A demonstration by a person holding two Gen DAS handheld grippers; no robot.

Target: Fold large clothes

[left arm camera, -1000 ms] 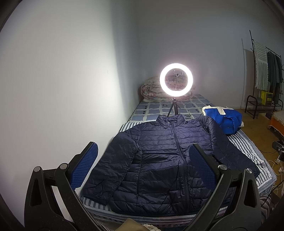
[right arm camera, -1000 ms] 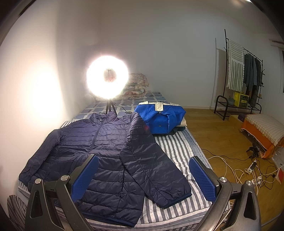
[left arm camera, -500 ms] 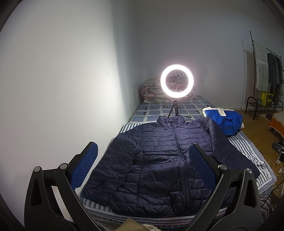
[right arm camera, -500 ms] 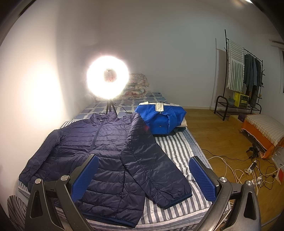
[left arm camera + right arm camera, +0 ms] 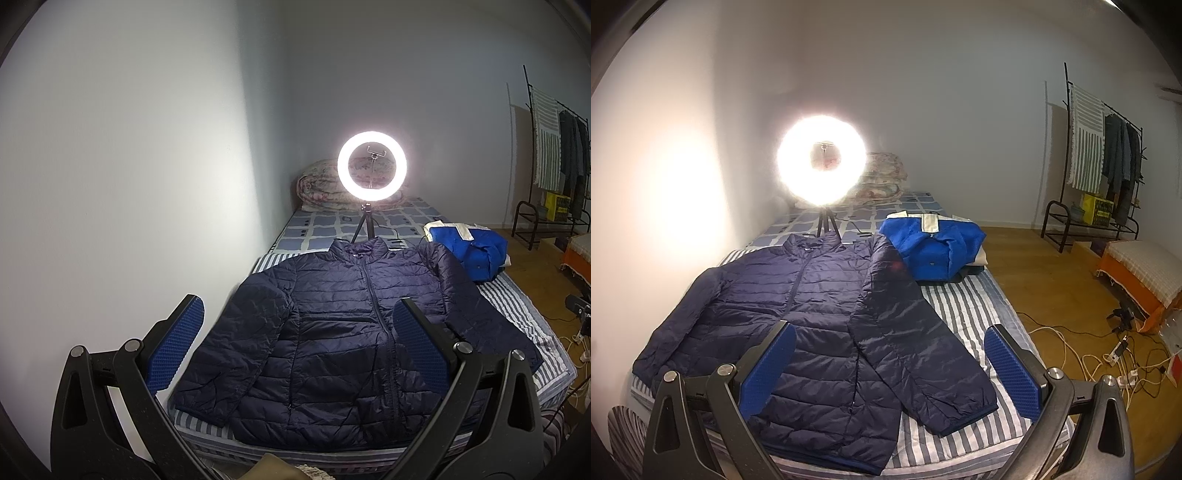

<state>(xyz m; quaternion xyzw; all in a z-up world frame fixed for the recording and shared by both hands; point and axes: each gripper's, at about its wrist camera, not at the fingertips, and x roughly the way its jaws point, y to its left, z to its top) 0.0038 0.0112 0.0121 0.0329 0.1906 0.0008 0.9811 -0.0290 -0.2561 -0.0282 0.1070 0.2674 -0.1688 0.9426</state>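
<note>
Dim fisheye views; ring light [image 5: 822, 161] glares, corners dark.

A dark navy quilted jacket [image 5: 343, 332] [image 5: 798, 325] lies flat and face up on the striped bed [image 5: 967, 306], with the zipper closed and the collar pointing to 12 o'clock. One sleeve goes out toward 7 o'clock, the other toward 4 o'clock. At 1 o'clock from the collar lies a folded blue garment [image 5: 934, 247] [image 5: 469, 247] with a white part.

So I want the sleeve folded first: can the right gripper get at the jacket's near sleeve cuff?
Probably yes: the right gripper is open, and the sleeve cuff lies uncovered on the bed.
</note>
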